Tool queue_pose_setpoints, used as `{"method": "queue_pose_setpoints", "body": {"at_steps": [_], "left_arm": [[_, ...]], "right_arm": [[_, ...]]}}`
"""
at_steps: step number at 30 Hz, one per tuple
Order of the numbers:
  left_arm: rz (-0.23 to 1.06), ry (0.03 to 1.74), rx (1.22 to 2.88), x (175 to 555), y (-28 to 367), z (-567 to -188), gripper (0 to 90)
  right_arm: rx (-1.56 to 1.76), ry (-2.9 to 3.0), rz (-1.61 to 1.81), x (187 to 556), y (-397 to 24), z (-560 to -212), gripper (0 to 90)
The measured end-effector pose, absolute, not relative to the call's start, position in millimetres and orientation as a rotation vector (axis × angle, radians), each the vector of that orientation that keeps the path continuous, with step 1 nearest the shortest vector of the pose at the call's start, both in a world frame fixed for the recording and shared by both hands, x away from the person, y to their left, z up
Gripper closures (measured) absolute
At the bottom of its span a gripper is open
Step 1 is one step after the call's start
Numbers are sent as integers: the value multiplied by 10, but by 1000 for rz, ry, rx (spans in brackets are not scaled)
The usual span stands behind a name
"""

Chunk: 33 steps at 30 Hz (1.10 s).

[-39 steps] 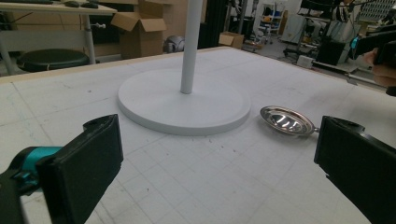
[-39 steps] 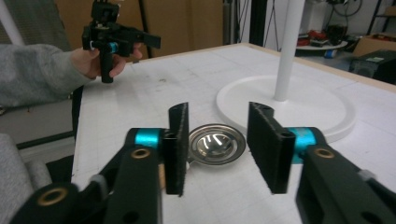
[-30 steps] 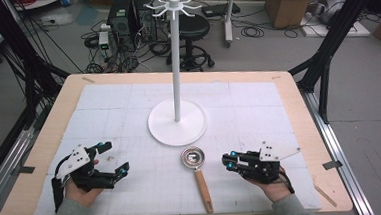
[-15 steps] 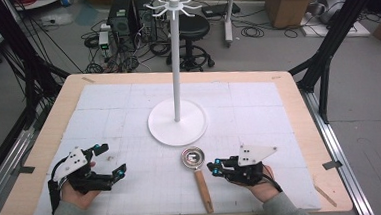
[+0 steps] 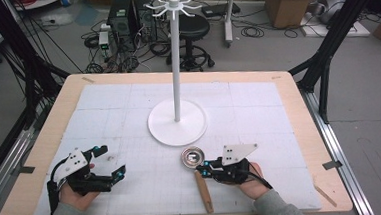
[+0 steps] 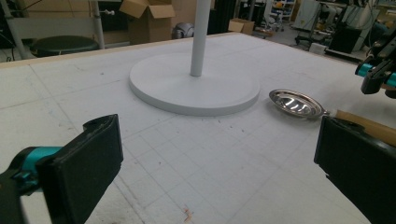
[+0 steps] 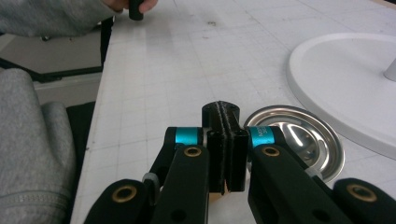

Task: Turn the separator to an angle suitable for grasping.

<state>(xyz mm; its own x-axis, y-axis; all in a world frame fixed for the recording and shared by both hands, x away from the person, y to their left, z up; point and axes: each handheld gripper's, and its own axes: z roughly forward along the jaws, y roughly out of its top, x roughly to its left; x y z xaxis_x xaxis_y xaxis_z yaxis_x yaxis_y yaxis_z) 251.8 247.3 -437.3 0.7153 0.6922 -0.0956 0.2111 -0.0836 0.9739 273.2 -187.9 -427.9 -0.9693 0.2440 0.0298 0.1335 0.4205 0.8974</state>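
Observation:
A ladle lies on the white mat in front of me, its shiny metal bowl (image 5: pixel 192 156) toward the stand and its wooden handle (image 5: pixel 204 193) toward the table's front edge. My right gripper (image 5: pixel 202 168) is shut, pads pressed together with nothing between them, and its tips sit right over the ladle's neck, just behind the bowl (image 7: pixel 303 135). In the right gripper view the shut jaws of this gripper (image 7: pixel 226 116) point across the mat. My left gripper (image 5: pixel 110 161) rests at the front left, open and empty. In the left gripper view its jaws (image 6: pixel 219 158) frame the bowl (image 6: pixel 296 102).
A white stand with a round base (image 5: pixel 177 122) and a tall pole topped by hooks (image 5: pixel 173 3) rises at the mat's middle. Its base (image 6: pixel 194 84) is just beyond the ladle. The mat covers a wooden table (image 5: pixel 298 106). Cables and boxes are on the floor behind.
My right gripper has slid left across the mat, from the front right to the ladle's neck, and stayed shut. The left gripper has kept its place.

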Motion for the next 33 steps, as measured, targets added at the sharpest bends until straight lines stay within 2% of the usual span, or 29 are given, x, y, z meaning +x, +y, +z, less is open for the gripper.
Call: {"method": "queue_pose_setpoints", "body": {"at_steps": [33], "left_arm": [[467, 768, 1668, 2531, 2482, -4405, 18]], "right_arm": [[486, 2794, 1347, 3006, -1443, -4372, 900]]}}
